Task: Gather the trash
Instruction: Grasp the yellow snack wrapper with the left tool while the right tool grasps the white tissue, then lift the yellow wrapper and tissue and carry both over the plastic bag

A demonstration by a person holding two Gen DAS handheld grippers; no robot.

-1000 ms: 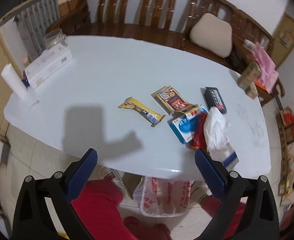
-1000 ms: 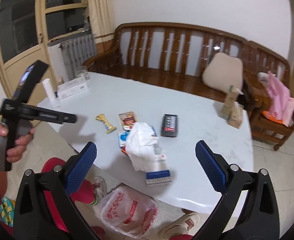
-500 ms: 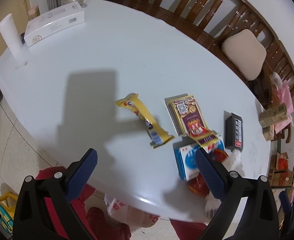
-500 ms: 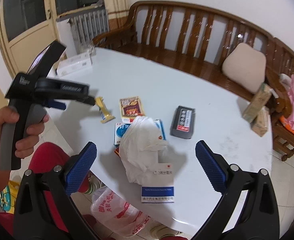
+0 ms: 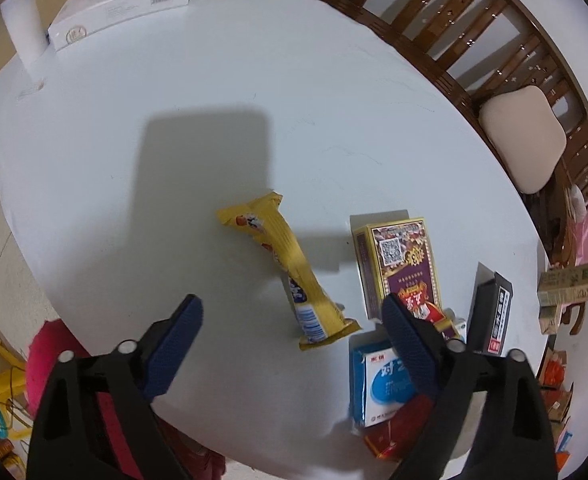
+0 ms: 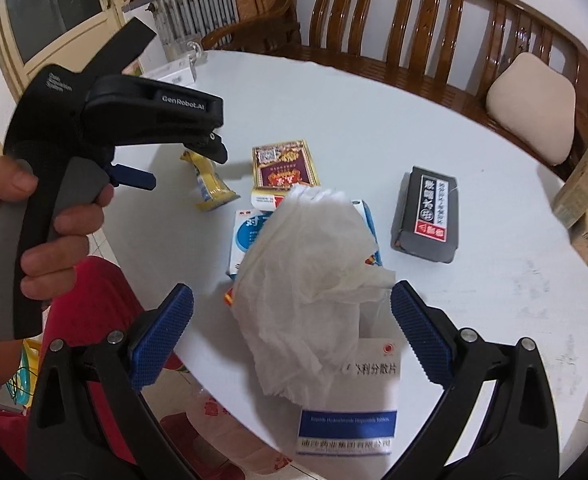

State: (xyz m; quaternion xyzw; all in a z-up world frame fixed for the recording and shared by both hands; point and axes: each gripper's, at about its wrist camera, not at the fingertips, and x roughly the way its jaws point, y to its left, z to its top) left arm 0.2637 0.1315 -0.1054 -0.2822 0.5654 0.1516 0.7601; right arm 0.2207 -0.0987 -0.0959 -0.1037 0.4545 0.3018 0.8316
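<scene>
We see the left gripper (image 5: pixel 291 322) over the table's (image 5: pixel 213 80) near edge, jaws wide but closing, yellow wrapper (image 5: pixel 289 264) between them, untouched. Right of it, purple box (image 5: pixel 404 264), blue box (image 5: pixel 378 384), black box (image 5: pixel 494 312). Our right gripper (image 6: pixel 291 310) gapes empty around crumpled tissue (image 6: pixel 310 264) at the near edge.

Both tongs have dropped closer to the table (image 5: pixel 173 140), the left tongs (image 5: pixel 291 316) closing around the yellow wrapper (image 5: pixel 289 264).

black gripper (image 6: pixel 291 326), blue ribbed pads (image 6: pixel 161 334), silver screws; red clothing.
</scene>
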